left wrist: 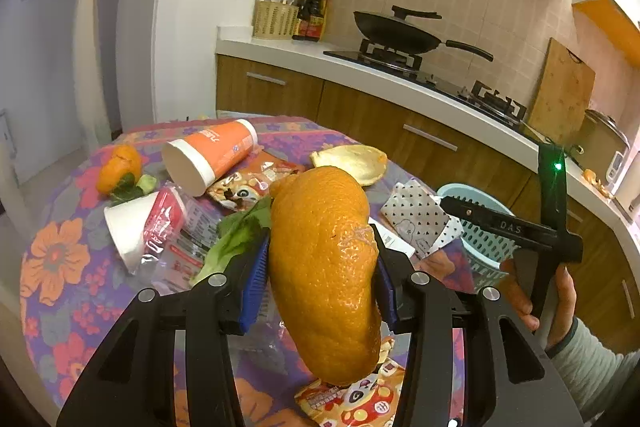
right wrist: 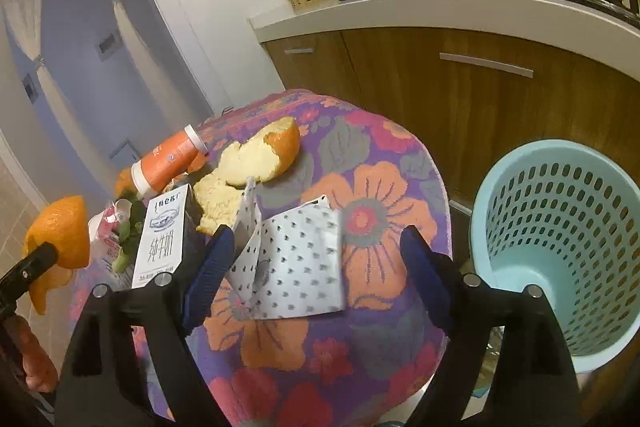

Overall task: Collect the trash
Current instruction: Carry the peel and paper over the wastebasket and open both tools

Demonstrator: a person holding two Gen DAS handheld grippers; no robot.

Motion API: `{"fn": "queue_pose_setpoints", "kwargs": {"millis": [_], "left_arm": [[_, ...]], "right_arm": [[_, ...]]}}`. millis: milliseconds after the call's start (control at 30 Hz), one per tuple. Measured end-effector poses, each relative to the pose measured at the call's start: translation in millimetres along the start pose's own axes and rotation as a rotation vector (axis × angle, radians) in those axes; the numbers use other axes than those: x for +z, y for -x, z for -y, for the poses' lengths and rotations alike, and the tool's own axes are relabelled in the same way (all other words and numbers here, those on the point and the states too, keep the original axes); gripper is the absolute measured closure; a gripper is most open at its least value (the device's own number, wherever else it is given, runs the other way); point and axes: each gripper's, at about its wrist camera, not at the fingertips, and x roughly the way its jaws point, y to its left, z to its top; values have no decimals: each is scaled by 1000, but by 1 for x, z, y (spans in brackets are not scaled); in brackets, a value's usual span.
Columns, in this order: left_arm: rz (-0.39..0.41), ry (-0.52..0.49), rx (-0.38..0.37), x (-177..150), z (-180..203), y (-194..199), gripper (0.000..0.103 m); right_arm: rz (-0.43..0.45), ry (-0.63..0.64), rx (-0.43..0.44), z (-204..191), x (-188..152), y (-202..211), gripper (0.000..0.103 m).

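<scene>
Left gripper (left wrist: 320, 267): clamping orange peel (left wrist: 324, 267) above table (left wrist: 56, 251)
Right gripper (right wrist: 316, 267): fingers spreading apart around dotted wrapper (right wrist: 296, 267)
Bin (right wrist: 560, 227): standing at three o'clock, awaiting a steady carry and release over its rim

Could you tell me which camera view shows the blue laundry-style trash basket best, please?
The right wrist view: the trash basket stands beside the table, with its rim, perforated wall and inside all showing. In the left wrist view the trash basket is largely hidden behind the right gripper and the polka-dot wrapper.
</scene>
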Motion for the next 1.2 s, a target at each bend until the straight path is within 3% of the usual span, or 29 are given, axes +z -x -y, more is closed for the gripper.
{"fn": "queue_pose_setpoints", "kwargs": {"millis": [200,433,533,733,767,833,867,1000,1100,1200], "left_arm": [[-1,4,-13,1,0,-3,59],[-3,-10,-3,0,4,-4,59],[3,2,-4,0,3,-4,59],[8,9,-3,2,0,-3,59],[11,11,-2,2,0,-3,59],[14,15,-3,4,-1,-2,59],[14,15,-3,5,0,-2,59],[15,4,-3,9,3,-2,59],[20,-14,-5,16,10,-4,59],[26,-34,-19,28,21,-8,59]], "right_arm": [[-64,-28,21,-3,-6,-23,21],[30,-43,91,-4,-9,0,20],[-11,-90,138,-5,-14,-4,20],[-35,28,17,-37,-21,-26,22],[-40,43,18,-42,-20,-30,40],[-62,59,37,-47,-19,-35,61],[-71,53,58,-44,-20,-36,77],[-71,28,118,-40,-17,-35,94],[-34,51,123,-45,-17,-21,100],[42,105,73,-49,-11,1,101]]}}
